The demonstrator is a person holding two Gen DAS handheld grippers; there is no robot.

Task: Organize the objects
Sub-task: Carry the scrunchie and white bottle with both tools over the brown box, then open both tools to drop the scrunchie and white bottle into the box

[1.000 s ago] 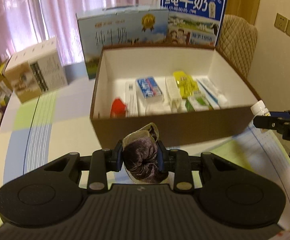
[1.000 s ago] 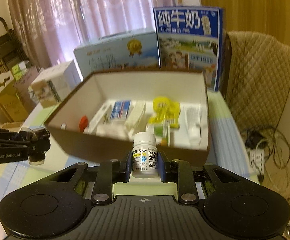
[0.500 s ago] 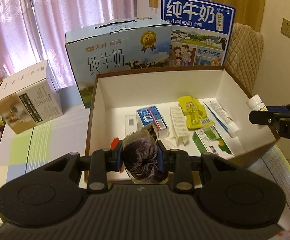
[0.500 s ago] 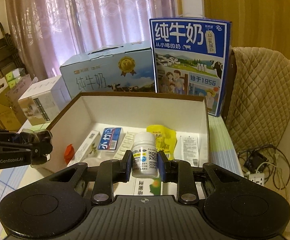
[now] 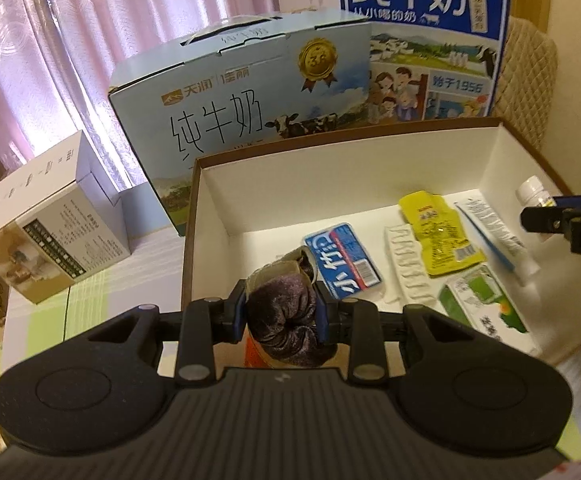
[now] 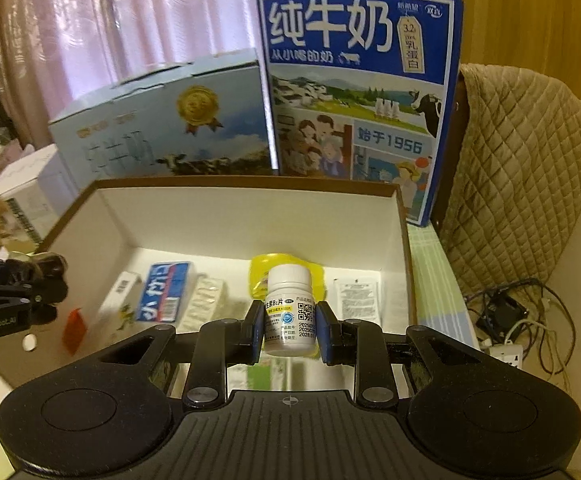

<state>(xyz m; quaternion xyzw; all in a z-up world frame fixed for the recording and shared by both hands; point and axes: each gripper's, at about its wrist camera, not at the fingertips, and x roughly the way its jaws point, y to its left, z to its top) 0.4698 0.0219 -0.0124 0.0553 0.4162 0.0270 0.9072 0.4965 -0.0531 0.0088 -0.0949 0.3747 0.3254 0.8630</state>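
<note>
My left gripper (image 5: 281,308) is shut on a dark purple velvet scrunchie (image 5: 282,322) with a card tag, held over the near left part of the open brown box (image 5: 370,184). My right gripper (image 6: 288,320) is shut on a small white pill bottle (image 6: 289,312), upright, over the box (image 6: 250,216) near its right side. The box holds a blue tissue pack (image 5: 342,260), a blister strip (image 5: 406,268), a yellow sachet (image 5: 434,232), a white tube (image 5: 494,236), a green carton (image 5: 482,308) and a red item (image 6: 73,326). The right gripper's tip and bottle (image 5: 534,196) show at the left view's right edge.
Two milk cartons stand behind the box: a light blue one (image 5: 250,104) and a taller dark blue one (image 6: 354,92). A white cardboard box (image 5: 50,216) sits on the table to the left. A quilted chair back (image 6: 522,168) and cables (image 6: 510,320) are to the right.
Both grippers have moved forward from before the box's near wall to above its inside, each still holding its object. The box's contents now lie directly beneath them.
</note>
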